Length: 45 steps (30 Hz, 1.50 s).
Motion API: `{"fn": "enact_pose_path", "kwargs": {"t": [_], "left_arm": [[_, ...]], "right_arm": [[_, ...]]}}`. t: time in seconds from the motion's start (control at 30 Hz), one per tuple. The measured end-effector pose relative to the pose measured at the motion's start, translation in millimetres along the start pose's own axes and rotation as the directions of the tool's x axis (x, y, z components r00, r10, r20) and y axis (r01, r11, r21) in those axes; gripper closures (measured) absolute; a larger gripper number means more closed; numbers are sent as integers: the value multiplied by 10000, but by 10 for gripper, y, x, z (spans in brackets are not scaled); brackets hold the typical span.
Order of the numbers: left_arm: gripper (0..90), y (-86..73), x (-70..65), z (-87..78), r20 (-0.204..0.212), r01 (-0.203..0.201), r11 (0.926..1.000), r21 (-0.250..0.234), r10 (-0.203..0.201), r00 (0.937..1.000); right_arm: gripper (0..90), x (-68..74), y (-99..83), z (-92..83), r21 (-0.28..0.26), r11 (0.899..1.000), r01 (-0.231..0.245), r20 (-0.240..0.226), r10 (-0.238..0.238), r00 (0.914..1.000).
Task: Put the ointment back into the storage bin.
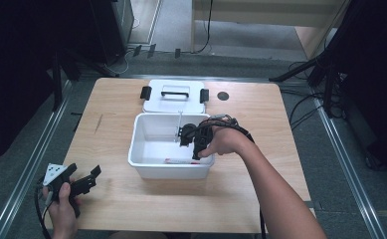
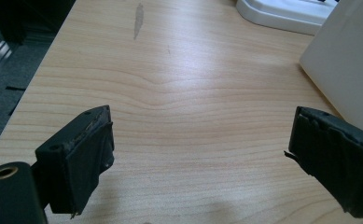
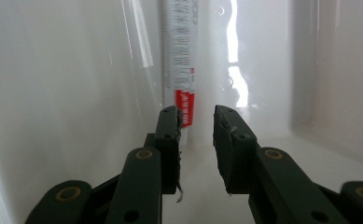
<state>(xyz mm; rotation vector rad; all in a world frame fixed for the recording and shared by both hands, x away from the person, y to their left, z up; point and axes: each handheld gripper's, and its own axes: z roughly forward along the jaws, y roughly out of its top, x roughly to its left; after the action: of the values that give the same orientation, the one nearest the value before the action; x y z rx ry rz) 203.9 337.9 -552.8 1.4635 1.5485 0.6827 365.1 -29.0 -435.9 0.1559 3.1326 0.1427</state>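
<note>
from the high view, the right gripper (image 1: 190,142) was down inside the open white plastic box (image 1: 146,167) at the middle of the pale wooden table (image 1: 241,189), the person's right hand (image 1: 223,142) over the box's right rim. a slim white tube with a red band (image 1: 178,161) lay along the box floor by the near wall. the box's white lid with a black handle (image 1: 173,95) sat just behind the box. the left gripper (image 1: 84,181) hung over the near left corner of the table, well apart from the box, so the right hand was plainly the nearer one.

in the left gripper view, its jaws were spread wide over bare wood, nothing between them, with the box wall (image 2: 347,70) off to one side.

in the right gripper view, the jaws stood drawn close together with a narrow gap and nothing pinched. the tube (image 3: 181,60) lay straight ahead, its long axis running away along the line of the jaws, its red end just past the fingertips (image 3: 170,121) and a little toward that side of the gap. i judged a pick-up would need the jaws opened and nudged forward onto that end.
</note>
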Motion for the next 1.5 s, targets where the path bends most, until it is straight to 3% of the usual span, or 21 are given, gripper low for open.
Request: {"fn": "enact_pose_path", "kwargs": {"t": [0.13, 0.3, 0.47, 0.73, 0.93, 1.17, 1.23, 1.27, 1.4, 1.5], "left_arm": [[73, 0, 0, 0, 3, -3, 10000, 2, 3, 10000], [73, 0, -1, -1, 5, 1, 10000, -3, -1, 10000], [73, 0, -1, 1, 2, 27, 10000, -20, -27, 10000], [73, 1, 0, 1, 3, -2, 10000, -17, 2, 10000], [73, 1, -1, 2, -7, -8, 10000, -13, 8, 10000], [73, 1, -2, 0, -7, -19, 10000, 2, 19, 10000], [73, 0, -2, 1, -12, -23, 10000, -2, 23, 10000], [73, 0, -3, 1, -15, -22, 10000, -3, 22, 10000], [73, 0, -2, -2, -14, -32, 10000, 18, 32, 10000], [72, 0, -3, -1, -15, -33, 10000, 20, 33, 10000]], "right_arm": [[738, -2, -8, -59, -362, 9993, -101, 26, 102, 9999], [779, -16, -26, -220, -914, 9925, -810, -185, 796, 9967], [791, -24, -63, -355, -1174, 9880, -999, -195, 983, 9950], [793, -16, -229, -643, -1797, 9723, -1492, -57, 1506, 9886], [781, -17, -482, -819, -2141, 9556, -2023, 58, 2083, 9780], [768, -1, -726, -907, -2369, 9397, -2467, 92, 2561, 9666], [762, -2, -814, -907, -2420, 9351, -2589, 91, 2690, 9631], [755, 2, -903, -895, -2453, 9283, -2794, 60, 2896, 9571], [736, -1, -1036, -856, -2557, 9195, -2986, -1, 3089, 9511], [702, 5, -1160, -809, -2653, 9061, -3297, 35, 3428, 9394]]}}
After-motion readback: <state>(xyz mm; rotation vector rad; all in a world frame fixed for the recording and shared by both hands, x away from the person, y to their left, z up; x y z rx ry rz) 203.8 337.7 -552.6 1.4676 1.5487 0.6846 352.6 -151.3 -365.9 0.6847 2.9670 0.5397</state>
